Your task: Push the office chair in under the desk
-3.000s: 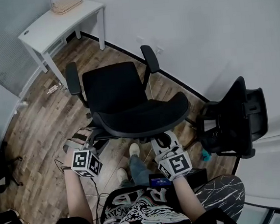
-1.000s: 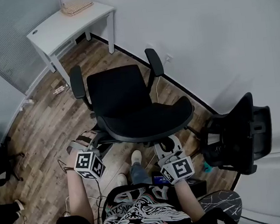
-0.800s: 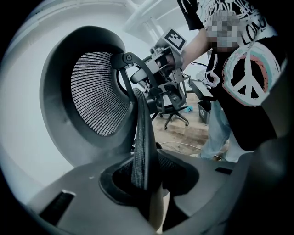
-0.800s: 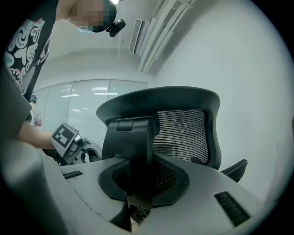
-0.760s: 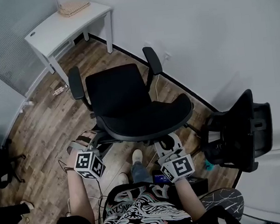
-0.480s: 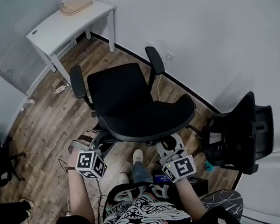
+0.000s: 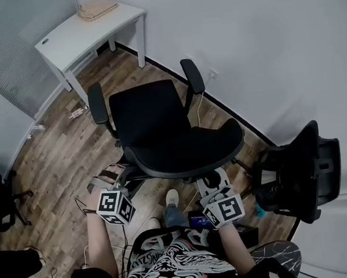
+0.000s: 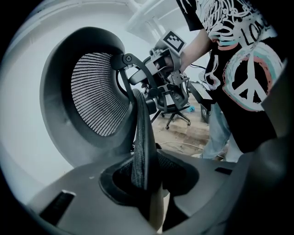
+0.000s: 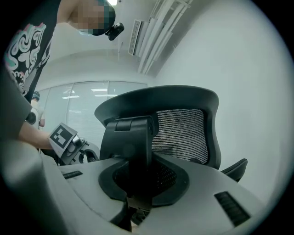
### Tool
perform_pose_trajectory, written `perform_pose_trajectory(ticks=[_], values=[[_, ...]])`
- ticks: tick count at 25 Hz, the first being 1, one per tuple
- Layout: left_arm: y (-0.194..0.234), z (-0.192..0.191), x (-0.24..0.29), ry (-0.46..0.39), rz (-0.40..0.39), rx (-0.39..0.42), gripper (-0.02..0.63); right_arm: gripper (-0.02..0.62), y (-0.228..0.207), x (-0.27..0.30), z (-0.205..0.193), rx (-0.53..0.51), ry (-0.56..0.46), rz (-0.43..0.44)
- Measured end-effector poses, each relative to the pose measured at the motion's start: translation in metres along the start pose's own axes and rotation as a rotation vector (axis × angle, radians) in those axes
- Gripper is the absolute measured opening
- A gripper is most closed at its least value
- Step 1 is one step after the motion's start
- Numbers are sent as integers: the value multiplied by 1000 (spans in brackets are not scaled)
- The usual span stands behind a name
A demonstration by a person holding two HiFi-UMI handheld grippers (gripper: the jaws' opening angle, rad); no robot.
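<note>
Wood-plank floor, white walls. The white tabletop stands in the far left corner of the floor. The office chair sits mid-floor, well apart from it, its seat facing that corner.

I have both claws on the chair from behind. The left claw is pinching the thin backrest rim. The right claw is clamped on the black upright back support. In my judgement, two holds set apart across the back let me steer while pushing, so the chair should not swivel.

Not verifiable:
- The base and casters are hidden beneath the seat.
- Clearance under the tabletop cannot be judged.
- A pale item at the tabletop's far edge is too small to identify.
- A second chair near the right wall is partly cut off.
</note>
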State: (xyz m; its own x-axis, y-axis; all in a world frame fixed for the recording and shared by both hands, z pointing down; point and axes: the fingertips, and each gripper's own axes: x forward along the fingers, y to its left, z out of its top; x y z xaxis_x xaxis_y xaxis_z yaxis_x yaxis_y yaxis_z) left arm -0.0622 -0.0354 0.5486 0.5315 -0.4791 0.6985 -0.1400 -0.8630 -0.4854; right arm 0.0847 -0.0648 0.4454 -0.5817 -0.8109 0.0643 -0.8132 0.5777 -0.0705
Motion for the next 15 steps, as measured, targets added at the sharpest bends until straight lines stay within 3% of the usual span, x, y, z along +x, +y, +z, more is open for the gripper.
perform_pose_trajectory(ticks=[15], values=[[18, -5, 10, 0, 16, 3, 144, 48, -12, 19, 1, -15, -8, -9]])
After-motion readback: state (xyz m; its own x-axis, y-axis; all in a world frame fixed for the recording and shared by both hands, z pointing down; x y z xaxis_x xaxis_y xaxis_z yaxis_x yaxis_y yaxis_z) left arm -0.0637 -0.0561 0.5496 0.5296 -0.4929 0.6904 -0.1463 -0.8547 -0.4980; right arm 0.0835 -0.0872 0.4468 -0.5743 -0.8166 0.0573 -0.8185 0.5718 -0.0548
